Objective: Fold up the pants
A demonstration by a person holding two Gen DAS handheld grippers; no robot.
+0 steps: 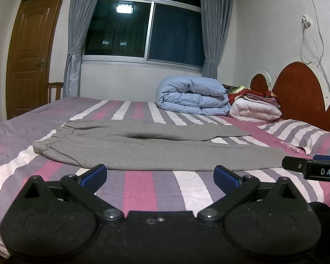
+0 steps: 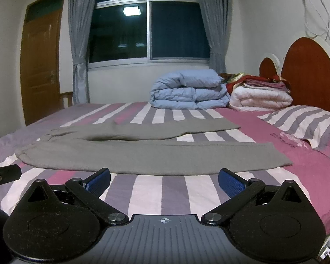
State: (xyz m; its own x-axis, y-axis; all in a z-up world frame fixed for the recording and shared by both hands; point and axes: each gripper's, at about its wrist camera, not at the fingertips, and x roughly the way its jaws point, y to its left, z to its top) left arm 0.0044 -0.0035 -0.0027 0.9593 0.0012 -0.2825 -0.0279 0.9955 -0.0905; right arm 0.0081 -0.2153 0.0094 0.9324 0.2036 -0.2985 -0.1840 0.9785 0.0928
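I have the left gripper (image 1: 160, 173) low in the centre of its own frame, jaws spread wide with nothing between the blue pads (image 1: 94, 175); it hangs above the striped bedsheet (image 1: 138, 189), just short of the pants. The grey pants (image 1: 156, 149) lie flat across the middle of the frame, waistband at the left, both legs running toward the right, the far leg shorter in view than the near one. At the right edge of the left view I see part of the right gripper; in its own view the right gripper (image 2: 164, 181) sits bottom centre, jaws likewise fully apart and empty; the pants (image 2: 156, 156) lie just beyond its fingertips. In the upper right of both frames a folded blue duvet (image 1: 193, 96) rests beside a white quilt (image 1: 255, 110) near the headboard (image 1: 301, 92); a striped pillow (image 2: 305, 123) lies at the right.
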